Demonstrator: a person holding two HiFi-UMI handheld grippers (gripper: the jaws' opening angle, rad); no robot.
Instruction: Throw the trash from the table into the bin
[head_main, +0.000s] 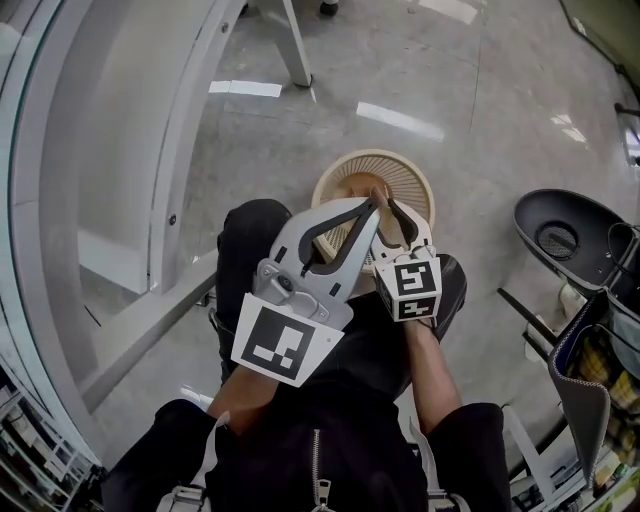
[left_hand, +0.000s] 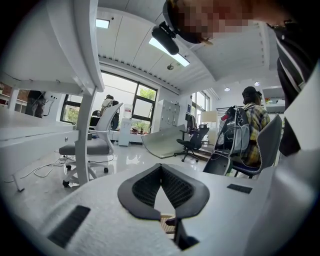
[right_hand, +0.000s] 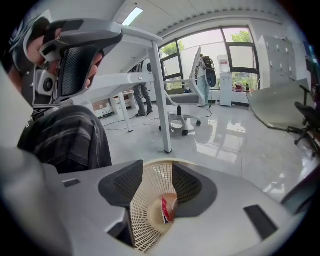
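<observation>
our left gripper (left_hand: 161, 166) sits nearest, fingers pressed together on nothing; our right gripper (right_hand: 157, 166) holds its fingers apart and empty; below that gap we see the bin (right_hand: 142, 220), with red-and-white trash (right_hand: 166, 209) lying at its bottom

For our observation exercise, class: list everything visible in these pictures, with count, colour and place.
bin: one, beige lattice, on the floor below the grippers
trash: one piece seen, red and white, at the bin's bottom
table: one, white, left of the person
chair: one, black, at the right
left gripper: one, grey, jaws together, empty
right gripper: one, grey, jaws apart above the bin
</observation>
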